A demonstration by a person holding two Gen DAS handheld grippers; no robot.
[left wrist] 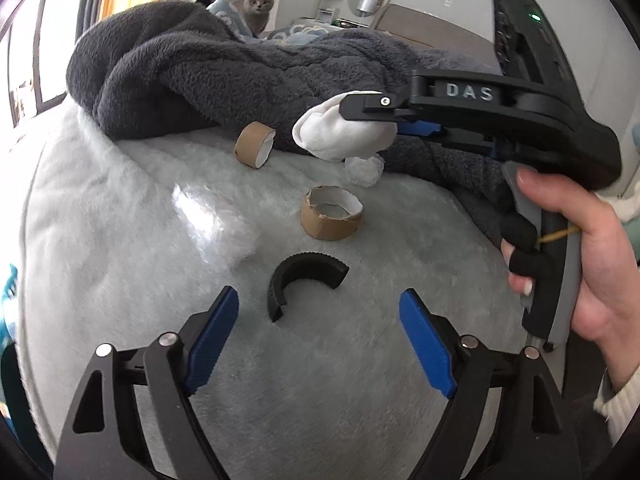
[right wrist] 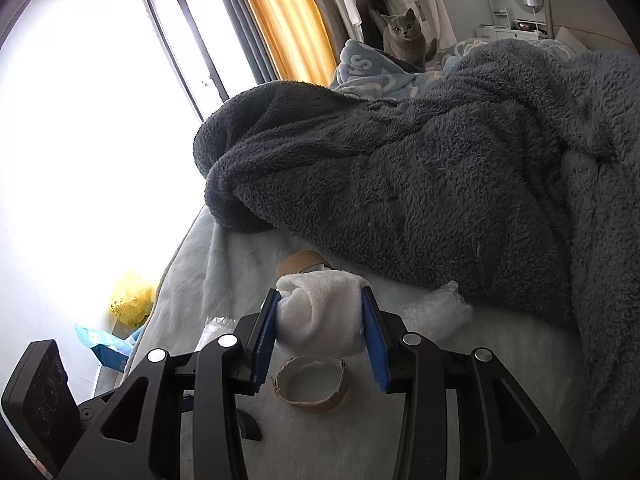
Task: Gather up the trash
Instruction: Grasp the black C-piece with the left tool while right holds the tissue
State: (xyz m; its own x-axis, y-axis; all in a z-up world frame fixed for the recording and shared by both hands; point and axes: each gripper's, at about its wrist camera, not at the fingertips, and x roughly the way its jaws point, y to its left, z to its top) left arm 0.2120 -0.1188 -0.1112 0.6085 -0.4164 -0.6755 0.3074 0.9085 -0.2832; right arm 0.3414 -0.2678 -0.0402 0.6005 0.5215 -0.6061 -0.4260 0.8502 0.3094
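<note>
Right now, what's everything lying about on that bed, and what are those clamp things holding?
White wad: one, white, soft, clamped between the right gripper's pads, lifted off the bed.
Cardboard rings: two, brown; one mid-bed, one by the blanket's edge.
Black curved piece: one, black, ridged, on the cover in front of the left gripper.
Clear plastic wraps: two, see-through; one on the left of the bed, a smaller ball under the wad.
Blanket: one, dark grey, fluffy, heaped behind.
Bed cover: one, pale, furry.
Cat: one, grey, sitting far back.
Yellow bag: one, on the floor beside the bed.
Left gripper: open, empty.
Right gripper: shut on the wad.
Hand: one, holding the right gripper's handle.
</note>
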